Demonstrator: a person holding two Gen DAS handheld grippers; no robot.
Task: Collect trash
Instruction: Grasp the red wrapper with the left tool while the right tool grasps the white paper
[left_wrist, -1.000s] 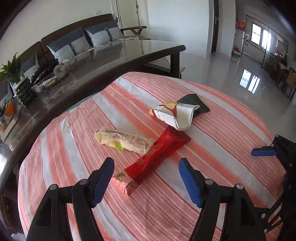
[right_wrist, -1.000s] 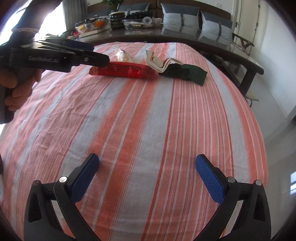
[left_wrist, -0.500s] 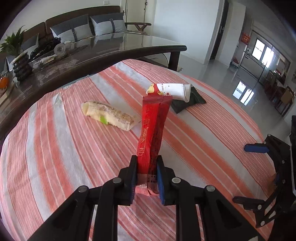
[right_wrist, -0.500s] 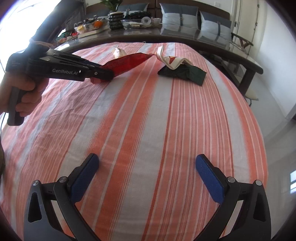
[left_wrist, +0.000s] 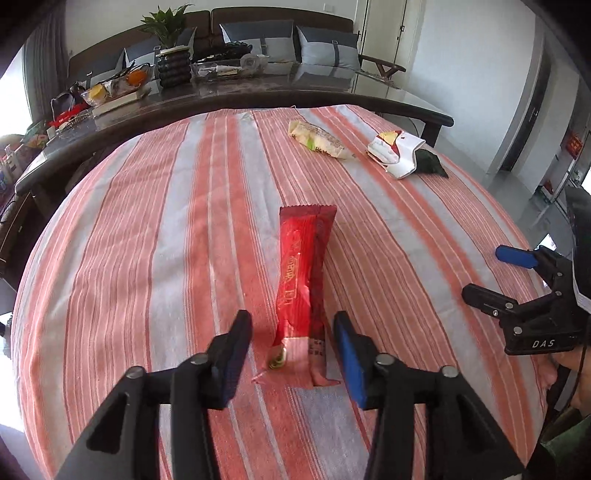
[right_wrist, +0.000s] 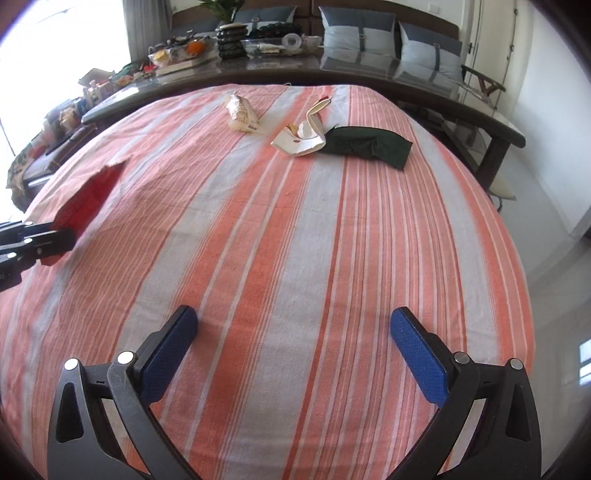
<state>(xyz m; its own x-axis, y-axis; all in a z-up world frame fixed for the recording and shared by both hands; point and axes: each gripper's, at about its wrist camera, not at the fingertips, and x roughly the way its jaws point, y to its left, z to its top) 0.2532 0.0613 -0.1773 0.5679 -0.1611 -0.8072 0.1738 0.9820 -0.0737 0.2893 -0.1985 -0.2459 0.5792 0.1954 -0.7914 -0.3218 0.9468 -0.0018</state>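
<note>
On the striped orange-and-grey tablecloth (left_wrist: 155, 236), toward the near left: left gripper (left_wrist: 293, 349), jaws opening, blue pads clear of the red snack wrapper (left_wrist: 303, 280) between them, no pad pressing on it. Wrapper long and narrow, serrated far end up toward the middle of the cloth, near end crumpled just short of the fingertips; whether fully flat on the cloth or partly raised, cannot tell. From the right wrist view, same wrapper (right_wrist: 86, 195) at the far left edge, sticking out past the black tips of the left gripper (right_wrist: 55, 242).

Further right, at the far side of the cloth: pale yellow biscuit packet (left_wrist: 319, 140), lying alone, well apart from the red wrapper. Just right of it, a bent white carton with red and yellow print (left_wrist: 397, 153), touching and partly overlapping a dark green pouch (left_wrist: 428, 162) on its right. In the right wrist view, same row: packet (right_wrist: 242, 114), carton (right_wrist: 304, 138), pouch (right_wrist: 367, 146).

Near right: right gripper (right_wrist: 293, 349), jaws wide apart, nothing between the blue pads (right_wrist: 168, 354), only bare cloth below. Seen from the left wrist view as a black frame with one blue pad at the right edge (left_wrist: 517, 273), well apart from all four pieces of trash.

Beyond the cloth: dark glossy table (left_wrist: 280, 92) with clutter, a potted plant (left_wrist: 168, 26) and grey cushions (left_wrist: 325, 46) behind.
</note>
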